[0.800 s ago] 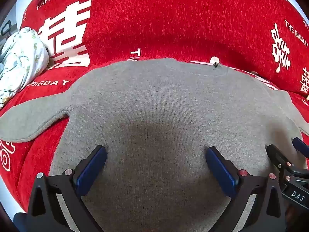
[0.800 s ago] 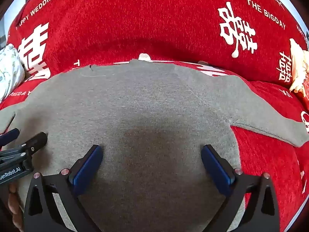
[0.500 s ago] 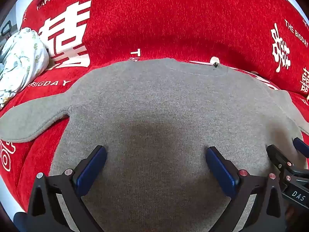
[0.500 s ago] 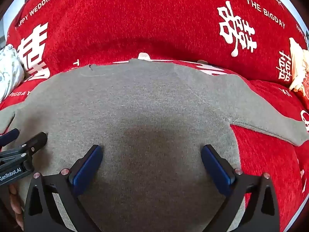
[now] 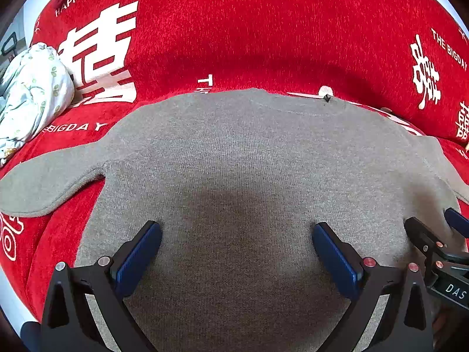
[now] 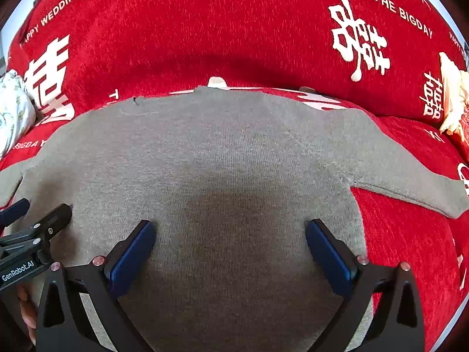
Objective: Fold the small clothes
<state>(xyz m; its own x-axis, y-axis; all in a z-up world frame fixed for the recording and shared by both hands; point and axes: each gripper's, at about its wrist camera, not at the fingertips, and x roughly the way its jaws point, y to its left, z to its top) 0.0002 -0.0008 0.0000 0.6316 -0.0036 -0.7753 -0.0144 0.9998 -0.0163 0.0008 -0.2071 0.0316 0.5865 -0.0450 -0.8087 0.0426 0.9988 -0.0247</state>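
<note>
A small grey sweater point(image 5: 234, 182) is being shown lying flat on a red blanket point(image 5: 249, 29) with white letters, its neck at 12 o'clock and its bottom edge near the cameras. One sleeve point(image 5: 49, 187) is being stretched out toward 9 o'clock in the left view, and the other sleeve point(image 6: 410, 182) toward 3 o'clock in the right view. The left tool point(image 5: 236, 248) and the right tool point(image 6: 230, 245) are both being held spread wide above the sweater's body, side by side, with nothing pinched. The sweater is probably being felt as soft, light and floppy, so it is likely to sag and bunch when lifted. A sleeve end or a shoulder edge is judged the best place to be pinched. A white flowery bundle point(image 5: 29, 94) is being left at 9 o'clock.
</note>
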